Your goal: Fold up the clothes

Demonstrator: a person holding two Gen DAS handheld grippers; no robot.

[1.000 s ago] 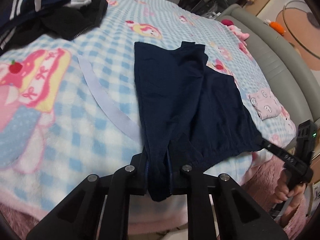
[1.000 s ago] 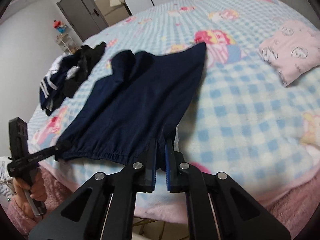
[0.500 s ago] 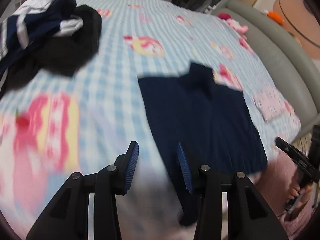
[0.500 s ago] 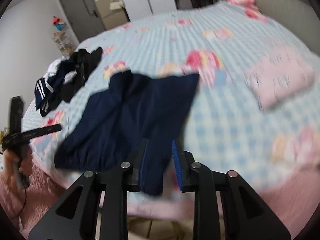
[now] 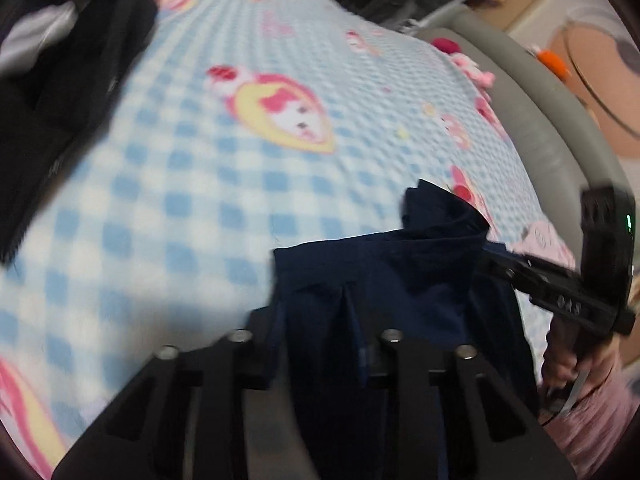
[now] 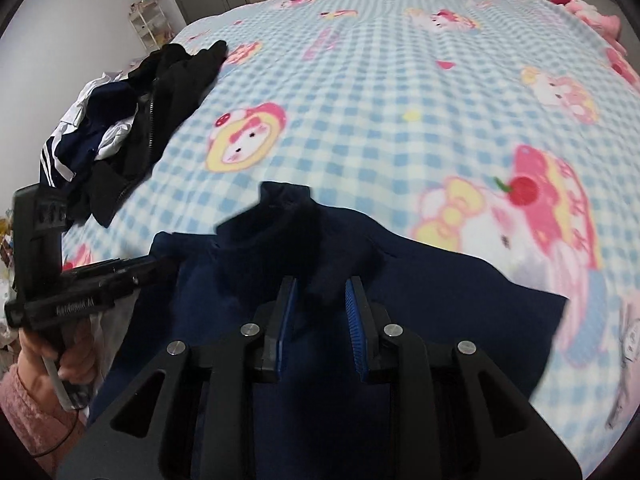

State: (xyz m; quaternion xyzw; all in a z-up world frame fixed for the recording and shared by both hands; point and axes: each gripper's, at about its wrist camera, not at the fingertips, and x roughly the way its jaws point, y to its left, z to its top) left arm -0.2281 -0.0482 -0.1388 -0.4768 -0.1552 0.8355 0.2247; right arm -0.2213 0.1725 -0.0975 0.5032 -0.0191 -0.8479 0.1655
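Left hand-held gripper [image 5: 320, 344] has clamped back down on the dark navy fabric garment [image 6: 360, 280] after letting go half a second ago. Right hand-held gripper [image 6: 320, 304], a second ago pinched on the hem, now stands narrowly parted over the cloth, pads clear of it. The garment, earlier spread long across the blue-and-white checked cartoon-print blanket [image 6: 400, 100], is now bunched shorter at the bed's near edge; the black-and-striped clothes pile [image 6: 132, 120] is unmoved.

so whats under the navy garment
The checked cartoon blanket lies under the navy garment and shows around it. Anything else beneath is covered by the cloth.
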